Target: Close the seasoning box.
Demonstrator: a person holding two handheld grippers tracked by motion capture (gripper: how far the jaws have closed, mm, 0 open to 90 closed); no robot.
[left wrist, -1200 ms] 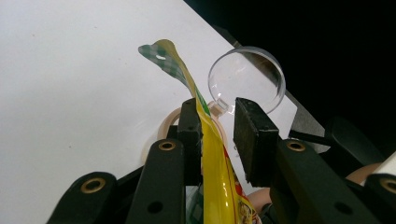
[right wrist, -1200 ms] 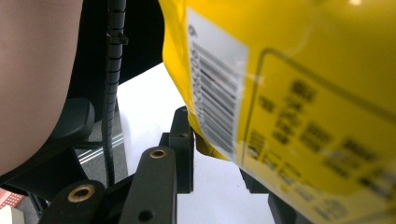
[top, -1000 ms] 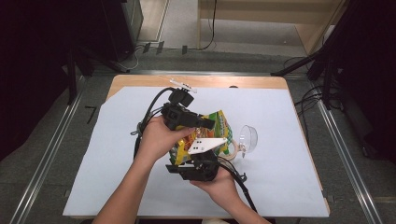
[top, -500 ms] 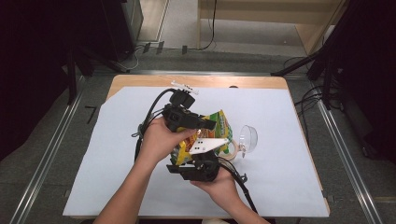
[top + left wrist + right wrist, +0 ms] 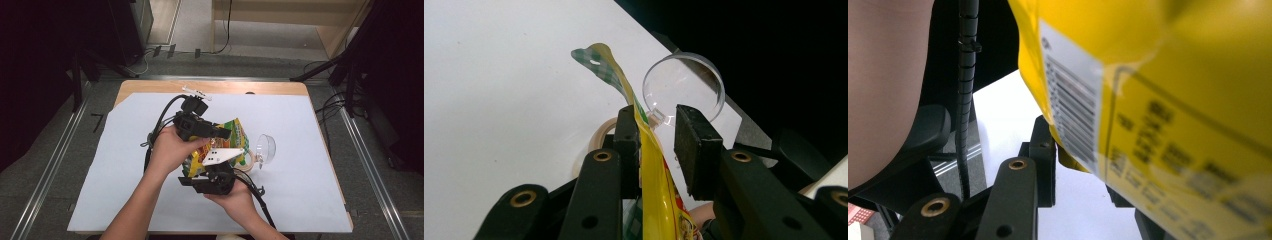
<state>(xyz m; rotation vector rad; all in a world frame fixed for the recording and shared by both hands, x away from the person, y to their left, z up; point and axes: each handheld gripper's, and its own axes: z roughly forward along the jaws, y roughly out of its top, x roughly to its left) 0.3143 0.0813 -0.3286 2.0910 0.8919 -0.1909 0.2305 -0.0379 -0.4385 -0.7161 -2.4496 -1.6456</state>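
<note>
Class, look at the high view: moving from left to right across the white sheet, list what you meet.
Left gripper → yellow snack bag → clear glass bowl, all on the white sheet.

Grey floor [image 5: 45, 150], wood table [image 5: 150, 86] w/ white sheet [image 5: 310, 150].

You are working in a lab-like recording room: a wooden table [image 5: 150, 90] under a white sheet [image 5: 310, 150], metal floor rails [image 5: 47, 170], loose cables [image 5: 327, 107] and dark stands [image 5: 77, 75] around.
</note>
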